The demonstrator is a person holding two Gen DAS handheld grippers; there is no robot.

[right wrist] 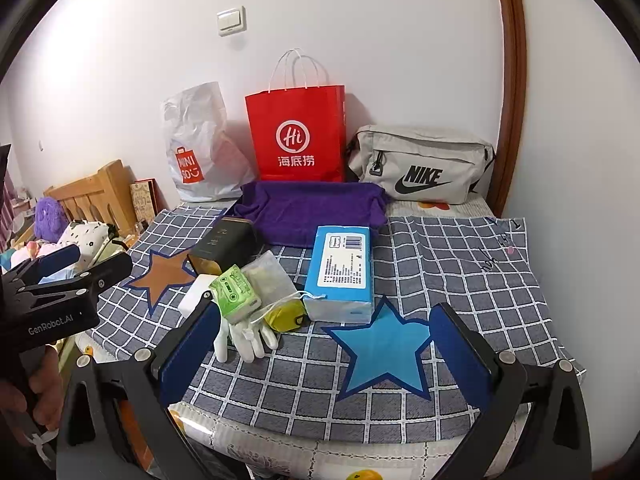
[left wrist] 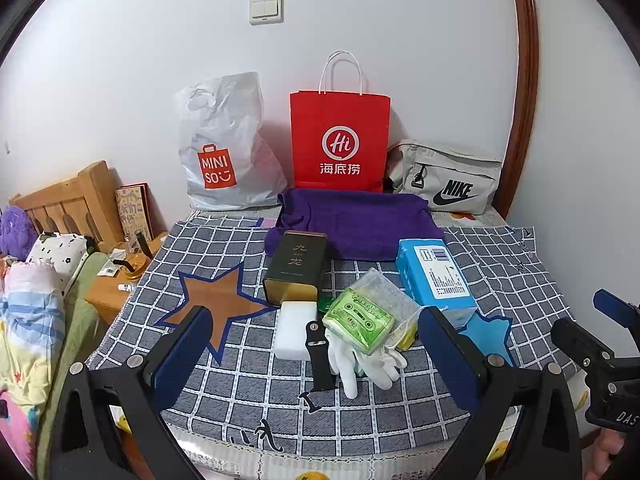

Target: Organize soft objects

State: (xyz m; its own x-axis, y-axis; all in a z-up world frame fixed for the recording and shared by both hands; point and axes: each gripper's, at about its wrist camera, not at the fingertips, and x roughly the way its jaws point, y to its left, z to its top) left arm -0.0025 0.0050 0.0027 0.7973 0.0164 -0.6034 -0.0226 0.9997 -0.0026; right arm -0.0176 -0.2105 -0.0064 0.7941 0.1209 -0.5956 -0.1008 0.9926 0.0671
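A folded purple towel (left wrist: 352, 220) (right wrist: 308, 210) lies at the back of the checked cloth. In front of it sit a blue tissue pack (left wrist: 434, 276) (right wrist: 342, 268), a green tissue packet (left wrist: 358, 320) (right wrist: 234, 288), white gloves (left wrist: 360, 360) (right wrist: 248, 338), a white sponge block (left wrist: 290, 328) and a clear drawstring pouch (right wrist: 270, 276). My left gripper (left wrist: 316, 356) hovers wide open just short of the gloves, nothing between its fingers. My right gripper (right wrist: 324, 352) is open over the blue star (right wrist: 384, 352), empty.
A dark tin box (left wrist: 296, 266) (right wrist: 224, 246) and a black watch strap (left wrist: 320, 360) lie among the soft things. A white plastic bag (left wrist: 220, 148), a red paper bag (left wrist: 340, 140) and a grey waist bag (left wrist: 448, 178) stand against the wall. A bed (left wrist: 36, 300) is at left.
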